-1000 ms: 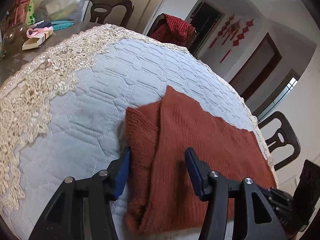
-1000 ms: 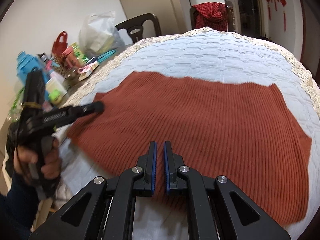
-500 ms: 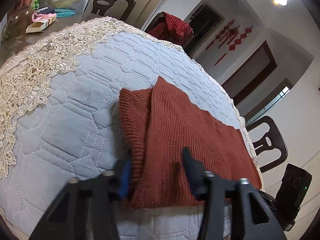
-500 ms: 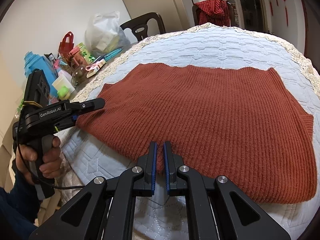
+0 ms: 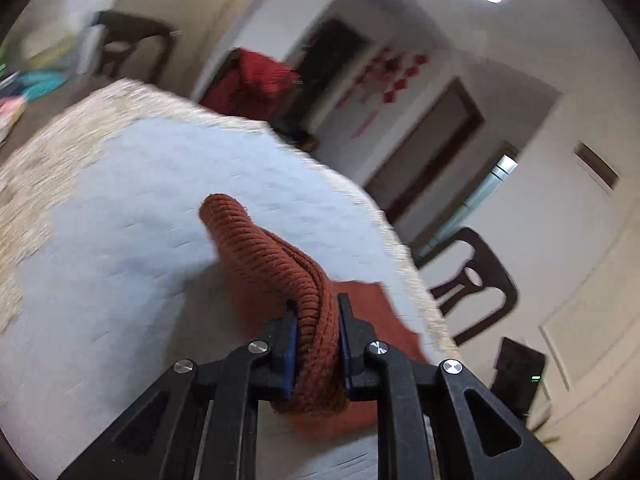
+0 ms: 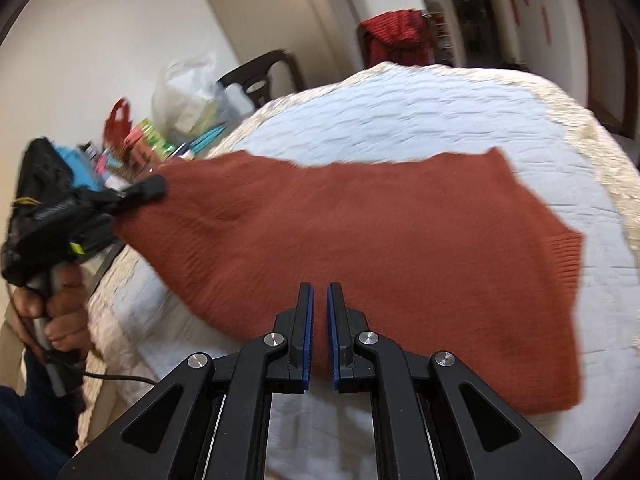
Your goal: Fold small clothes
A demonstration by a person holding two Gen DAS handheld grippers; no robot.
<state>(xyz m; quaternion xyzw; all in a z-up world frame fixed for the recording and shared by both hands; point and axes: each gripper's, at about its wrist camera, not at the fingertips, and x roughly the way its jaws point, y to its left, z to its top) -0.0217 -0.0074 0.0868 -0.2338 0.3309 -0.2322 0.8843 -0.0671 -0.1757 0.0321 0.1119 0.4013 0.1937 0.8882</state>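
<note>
A rust-red knitted sweater [image 6: 380, 240] lies spread on the quilted pale-blue table cover [image 6: 420, 120]. My left gripper [image 5: 316, 308] has its jaws closing on a bunched fold of the sweater [image 5: 276, 264], and the blue pads press on the knit from both sides. In the right wrist view the left gripper [image 6: 148, 188], held in a hand [image 6: 60, 304], lifts the sweater's left edge off the cover. My right gripper [image 6: 318, 296] is shut with nothing between its fingers and hovers above the sweater's near edge.
Lace trim [image 5: 36, 172] borders the cover. Bags, boxes and bottles [image 6: 168, 120] crowd the table's far left. Dark wooden chairs [image 5: 476, 276] stand around the table; one at the back carries a red checked cloth [image 6: 396, 36]. A black cable [image 6: 116, 378] hangs from the left gripper.
The left gripper's jaws closed on the sweater's left edge and lifted it, bunching the knit. The right gripper shifted a little toward the sweater's near edge and stayed shut.
</note>
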